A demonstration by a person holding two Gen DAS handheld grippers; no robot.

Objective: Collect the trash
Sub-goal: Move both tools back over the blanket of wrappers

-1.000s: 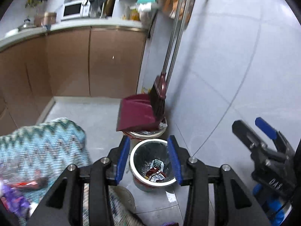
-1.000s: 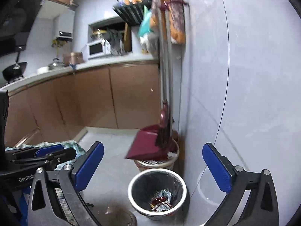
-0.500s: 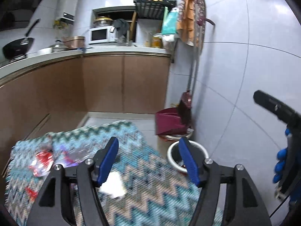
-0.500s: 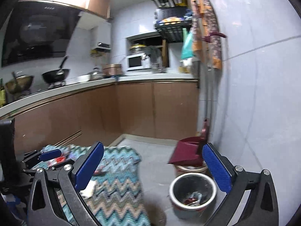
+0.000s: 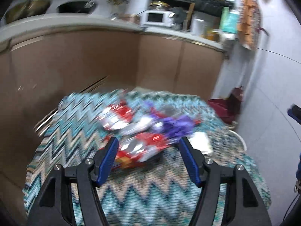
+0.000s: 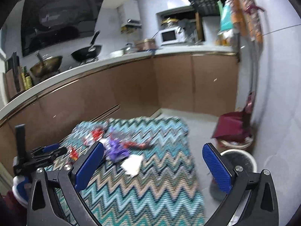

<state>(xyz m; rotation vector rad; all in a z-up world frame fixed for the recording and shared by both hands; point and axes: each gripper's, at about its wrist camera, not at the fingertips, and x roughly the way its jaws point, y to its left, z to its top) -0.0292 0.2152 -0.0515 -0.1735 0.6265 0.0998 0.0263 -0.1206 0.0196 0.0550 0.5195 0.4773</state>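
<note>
Several wrappers lie on a table with a zigzag cloth [image 5: 150, 197]: a red and silver wrapper [image 5: 143, 146], a purple wrapper [image 5: 176, 127], another red wrapper [image 5: 118, 115] and a white paper scrap [image 5: 200, 140]. My left gripper [image 5: 148, 160] is open, its jaws either side of the near red wrapper, above the cloth. My right gripper [image 6: 153, 166] is open and empty over the cloth [image 6: 146, 194], with the purple wrapper [image 6: 117, 150] and white scrap [image 6: 132, 163] ahead. A round trash bin [image 6: 238, 159] stands on the floor at the right.
A dark red dustpan [image 6: 232, 127] and broom lean against the tiled wall by the bin. Brown kitchen cabinets [image 6: 173, 82] run behind the table, with a microwave [image 6: 170, 35] and pans on the counter. The left gripper [image 6: 40, 153] shows in the right wrist view.
Both grippers swung left, from over the trash bin to the table. The left gripper now straddles the red wrapper. Its jaws have opened wider. The views are motion-blurred.
</note>
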